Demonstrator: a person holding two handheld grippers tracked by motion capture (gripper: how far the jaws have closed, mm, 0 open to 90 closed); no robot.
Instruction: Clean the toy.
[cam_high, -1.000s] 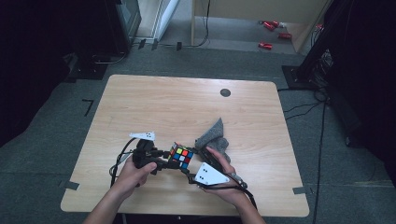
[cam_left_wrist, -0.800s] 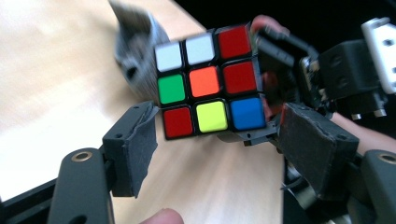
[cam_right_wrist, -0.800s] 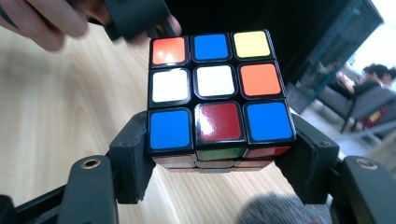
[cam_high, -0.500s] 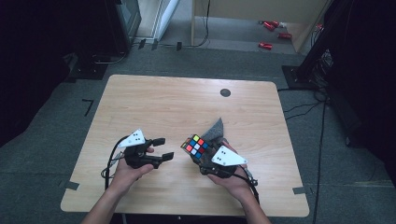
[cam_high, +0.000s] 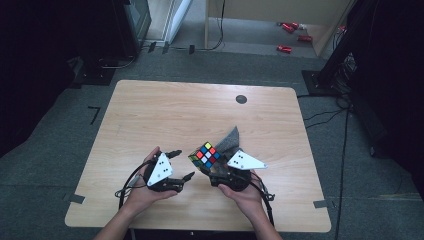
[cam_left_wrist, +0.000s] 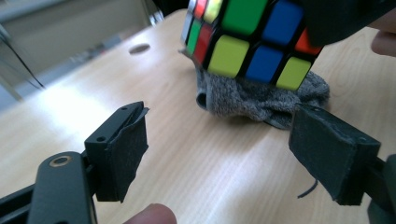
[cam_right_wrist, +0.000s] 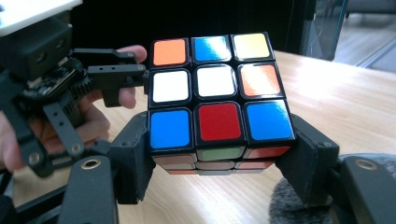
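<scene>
High view is showing the table (cam_high: 150, 107), light wood, w/ the work sitting near its front edge, a bit right of centre. Next in size, a grey cloth (cam_high: 230, 140) is lying flat on the table just behind the right hand, a corner poking toward the far edge. Then the puzzle cube (cam_high: 205, 155): it's being held up off the table, tilted, over the cloth's near end. The right gripper (cam_high: 220, 167) is clamping it, jaws pressing on two opposite sides of the bottom layer, as the right gripper view is showing. The left gripper (cam_high: 181, 164) is sitting just left of the cube, apart from it; its jaws have just been opening and are standing wide w/ nothing between them, pads (cam_left_wrist: 122, 156) bare.

Progress, my read: the cube is already picked up and secured in one gripper, so the grab is done. Left side has let go and is free, prob. resetting for another hold or a turn of a layer. Cloth is looking untouched; whether it's needed later I can't tell.
</scene>
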